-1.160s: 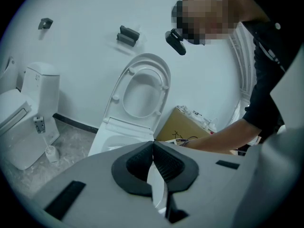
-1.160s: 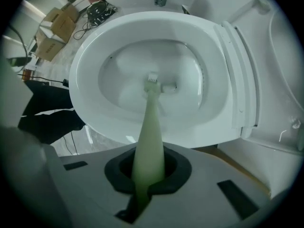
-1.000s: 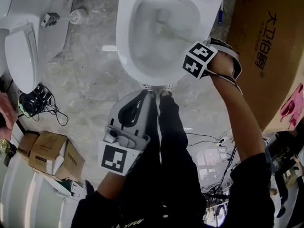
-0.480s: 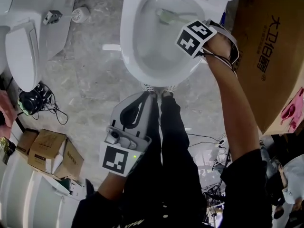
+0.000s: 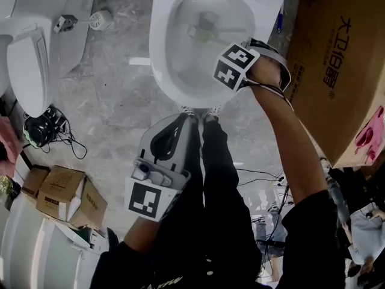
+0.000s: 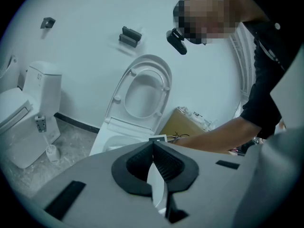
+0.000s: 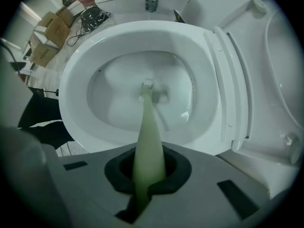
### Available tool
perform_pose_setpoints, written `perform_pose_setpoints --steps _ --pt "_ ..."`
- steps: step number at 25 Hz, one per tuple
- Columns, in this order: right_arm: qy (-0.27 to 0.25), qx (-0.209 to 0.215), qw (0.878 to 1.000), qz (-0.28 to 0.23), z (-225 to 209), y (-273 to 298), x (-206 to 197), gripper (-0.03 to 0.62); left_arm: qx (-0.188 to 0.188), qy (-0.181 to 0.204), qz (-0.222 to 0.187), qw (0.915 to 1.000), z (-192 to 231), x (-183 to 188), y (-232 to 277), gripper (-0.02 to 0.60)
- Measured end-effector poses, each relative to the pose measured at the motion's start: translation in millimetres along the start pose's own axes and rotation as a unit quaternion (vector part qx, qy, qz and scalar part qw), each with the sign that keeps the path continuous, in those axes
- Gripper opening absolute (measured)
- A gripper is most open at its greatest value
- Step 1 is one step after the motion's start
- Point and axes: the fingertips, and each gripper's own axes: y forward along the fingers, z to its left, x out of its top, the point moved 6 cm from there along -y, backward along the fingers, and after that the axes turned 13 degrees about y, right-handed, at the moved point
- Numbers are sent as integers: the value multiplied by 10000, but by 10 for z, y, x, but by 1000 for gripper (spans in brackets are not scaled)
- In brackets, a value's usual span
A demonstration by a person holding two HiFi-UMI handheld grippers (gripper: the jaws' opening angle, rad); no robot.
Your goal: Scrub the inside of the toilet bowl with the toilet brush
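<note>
Scrubbing looks to be mid-course in a tiled room: the right hand-held gripper (image 7: 148, 174) is clamped on the pale green handle of the toilet brush (image 7: 148, 127). The brush reaches down into the toilet bowl (image 5: 159, 53), with its bristled head at the bottom, by the drain opening. The seat and lid (image 6: 145, 89) are raised against the wall. No foam or marks show on the porcelain, so how much of the inside has been covered cannot be told. By the look of it, the upper walls and the under-rim would be left to do. The left hand-held gripper (image 6: 154, 167) hangs low in front of the person's legs, its jaws drawn together at the tips with nothing between them. By count there are two hand-held grippers and one brush in use. Two toilets are plain to see, the one being cleaned and a second toilet (image 5: 24, 59) with its lid down off to the left. A small white holder (image 5: 99, 20) stands near that second toilet. There is also one large cardboard box (image 5: 337, 71) just beside the bowl and at least two smaller cartons (image 5: 66, 197) on the floor.
</note>
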Motion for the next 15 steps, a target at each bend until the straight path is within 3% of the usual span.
perform_pose_setpoints --steps 6,15 --pt "813 119 9957 -437 -28 -273 -401 12 -60 277 -121 9995 -120 327 -61 25" --pt "1738 104 9740 -1447 49 -1537 -1175 12 -22 835 -563 9949 -310 1335 -411 25"
